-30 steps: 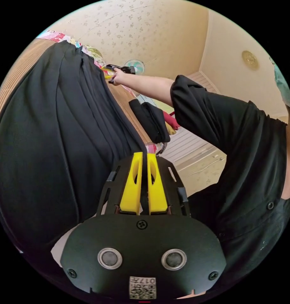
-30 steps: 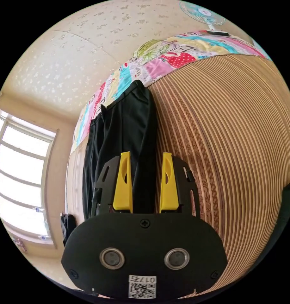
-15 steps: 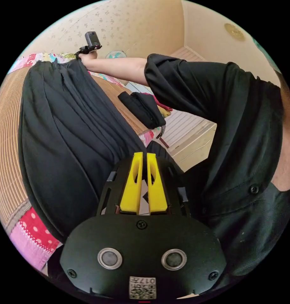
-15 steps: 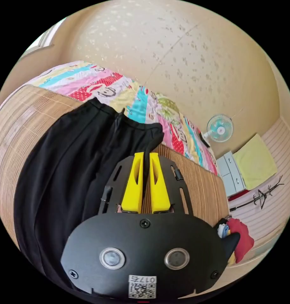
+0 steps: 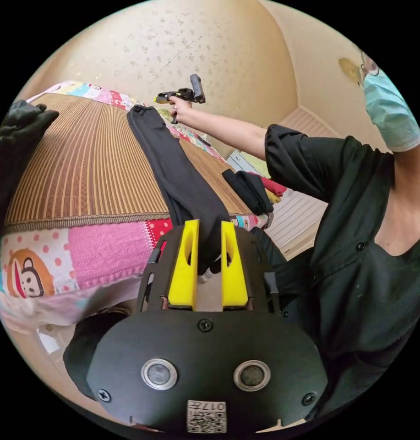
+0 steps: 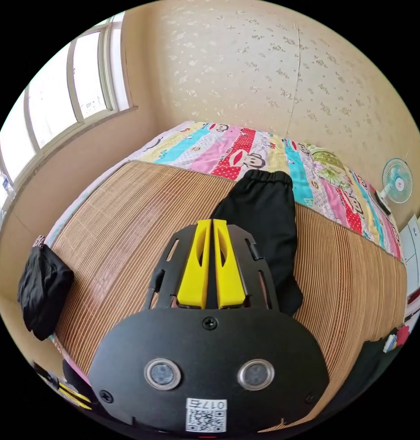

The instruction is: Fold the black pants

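The black pants (image 5: 182, 183) lie as a long narrow strip across the striped mat (image 5: 86, 165) on the bed, running away from the left tongs (image 5: 208, 238) toward the right tongs (image 5: 182, 95). In the left gripper view the near end of the pants hangs over the quilt (image 5: 100, 252) at the bed's edge and sits in the gap between the yellow jaws, which stand apart; whether they press on the cloth I cannot tell. At the far end, the person's hand (image 5: 178, 106) holds the right tongs up just past the waistband, clear of it.

In the right gripper view, the right tongs (image 6: 212, 229) have their jaws clenched together with nothing between them, and the pants (image 6: 264, 224) lie on the mat just beyond and to the right of the tips, the gathered waistband at the quilt (image 6: 246, 151).

Half a second ago the right jaws pinched the waistband edge; now they have let go of it. The left jaws were closed tight then; now they have spread. The pants, then a wide spread of cloth, now lie narrow. A dark bundle (image 6: 42, 288) sits at the mat's edge, well left of the right tongs
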`<state>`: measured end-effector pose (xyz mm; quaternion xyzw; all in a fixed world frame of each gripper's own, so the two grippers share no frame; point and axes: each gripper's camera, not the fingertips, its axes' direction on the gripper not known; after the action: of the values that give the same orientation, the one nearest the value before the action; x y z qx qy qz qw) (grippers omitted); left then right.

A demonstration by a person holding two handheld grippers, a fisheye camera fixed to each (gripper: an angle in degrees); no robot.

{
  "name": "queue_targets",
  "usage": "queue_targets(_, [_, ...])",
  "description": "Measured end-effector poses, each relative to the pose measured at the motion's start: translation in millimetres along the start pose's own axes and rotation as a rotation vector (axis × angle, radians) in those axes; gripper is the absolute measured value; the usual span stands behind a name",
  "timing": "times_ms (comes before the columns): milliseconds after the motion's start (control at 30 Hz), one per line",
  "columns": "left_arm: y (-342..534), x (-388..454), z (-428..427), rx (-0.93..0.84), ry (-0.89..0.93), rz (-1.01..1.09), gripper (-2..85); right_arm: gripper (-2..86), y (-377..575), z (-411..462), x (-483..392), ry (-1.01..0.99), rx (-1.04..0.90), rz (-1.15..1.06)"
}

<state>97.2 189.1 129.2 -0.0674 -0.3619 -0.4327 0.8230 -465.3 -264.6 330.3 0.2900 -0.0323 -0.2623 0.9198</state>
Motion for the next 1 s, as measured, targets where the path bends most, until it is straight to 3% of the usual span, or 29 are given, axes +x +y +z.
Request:
queue_targets(233, [-17.7, 1.8, 52.7, -0.137, -0.122, -0.023, 11.1, 7.1, 204.5, -85.4, 3.9, -0.181, -0.133, -0.139])
queue_targets(500, [-17.7, 6.2, 80.7, -0.105, -0.187, -0.076, 5.5, 9.6, 405.9, -162.1, 27.8, -0.341, -0.201, 0.159])
queue_targets(700, [-14.3, 22.6, 96.8, -0.105, -0.261, -0.056, 3.1, 7.6, 429.4, -165.2, 7.2, -0.478, -0.163, 0.148])
queue_targets(900, [-14.5, 55.2, 127.7, -0.283, -0.49, -0.015, 2.3, 4.2, 421.9, -182.9, 6.1, -0.475, -0.235, 0.034])
queue_targets(1000, [-15.9, 59.8, 138.3, -0.262, -0.544, -0.055, 4.0, 4.0, 431.0, -191.7, 12.6, -0.458, -0.278, 0.025])
